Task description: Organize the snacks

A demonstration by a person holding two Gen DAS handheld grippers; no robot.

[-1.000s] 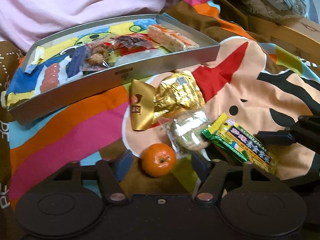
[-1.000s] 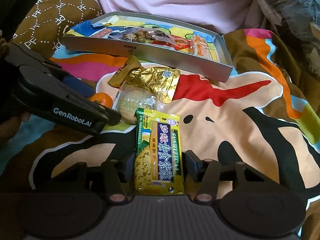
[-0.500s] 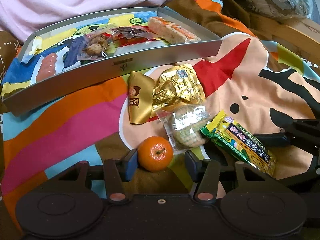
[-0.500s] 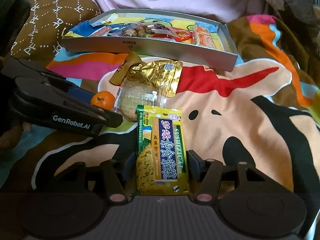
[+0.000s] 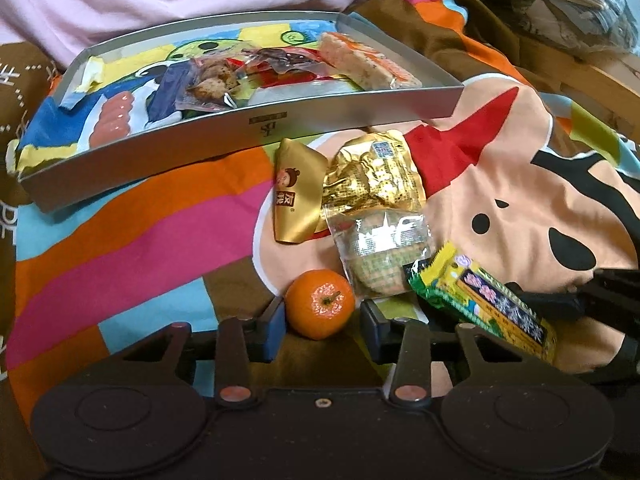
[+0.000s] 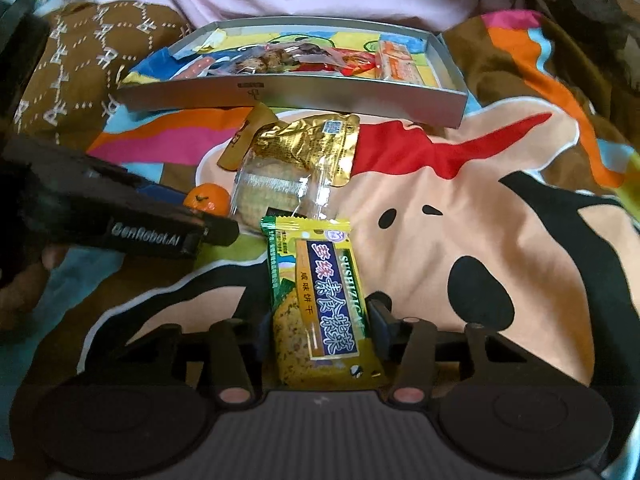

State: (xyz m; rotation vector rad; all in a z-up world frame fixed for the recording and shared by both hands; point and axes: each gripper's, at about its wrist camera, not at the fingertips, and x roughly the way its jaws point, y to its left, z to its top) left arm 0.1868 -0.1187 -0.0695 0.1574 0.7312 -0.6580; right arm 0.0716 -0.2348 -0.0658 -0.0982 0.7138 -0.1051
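- Mandarin point(image 5: 320, 304) sits on the patterned blanket point(image 5: 132, 240), now between the fingers of the left gripper point(image 5: 322, 322). A second ago it lay just ahead of the fingertips; the gripper has moved forward around it.
- Left jaws stand apart. The left blue pad point(image 5: 274, 322) is at or touching the fruit's side; the right pad shows a gap. No clamp yet.
- Yellow-green biscuit packet point(image 6: 324, 304) lies lengthwise between the fingers of the right gripper point(image 6: 320, 328). The fingers sit closer to its edges than a second ago; whether they actually press it cannot be told.
- In the left view the packet's far end looks raised off the blanket, which suggests a hold, though not surely.
- Clear-wrapped cracker point(image 5: 380, 256), crinkled gold pouch point(image 5: 372, 176) and smooth gold packet point(image 5: 298, 192) lie loose between the grippers and the tray.
- Silver tray point(image 5: 256, 130) stands beyond them, already holding several wrapped snacks.
- Judgement: both grippers are at the grasp step; closing, then carrying to the tray, likely comes next.
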